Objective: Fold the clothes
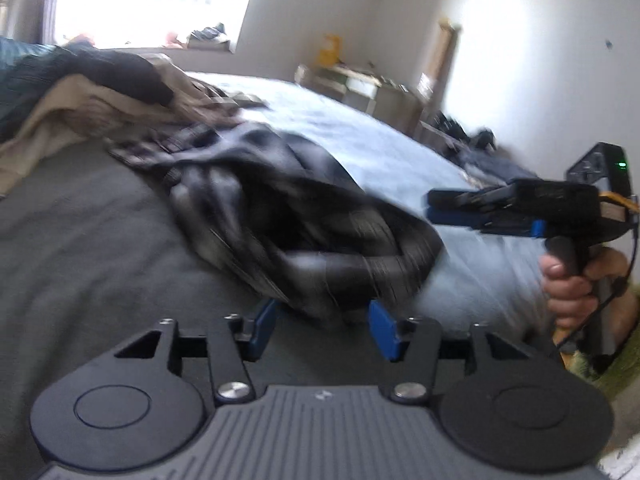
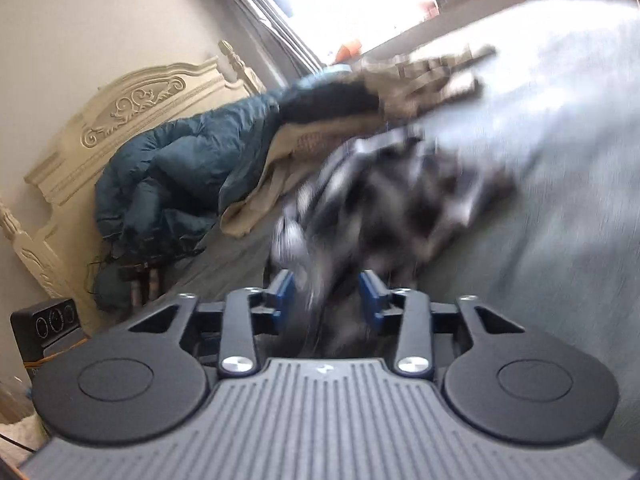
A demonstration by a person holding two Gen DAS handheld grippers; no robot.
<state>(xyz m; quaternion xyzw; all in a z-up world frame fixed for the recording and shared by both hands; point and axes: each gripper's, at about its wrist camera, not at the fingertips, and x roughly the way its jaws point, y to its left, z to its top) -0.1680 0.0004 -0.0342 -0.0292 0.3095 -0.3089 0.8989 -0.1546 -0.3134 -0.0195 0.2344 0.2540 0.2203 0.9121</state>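
left wrist view: low over the bed [image 1: 80, 216], close behind the plaid shirt [image 1: 288, 216], facing the far wall. right wrist view: equally low and close, facing the headboard [image 2: 132, 112]. shared: shirt, clothes pile [image 1: 100, 92], window.

No text, label or number is legible anywhere.

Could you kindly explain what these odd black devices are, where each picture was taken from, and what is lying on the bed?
Each picture comes from a camera mounted on a hand-held two-finger gripper. The left gripper and the right gripper have blue pads, standing apart; the left view also shows a hand gripping the right one's handle. A blurred dark plaid garment lies crumpled on the grey bed cover, reaching between both pairs of pads but seemingly unpinched. Behind it are a beige garment and a teal puffer jacket.
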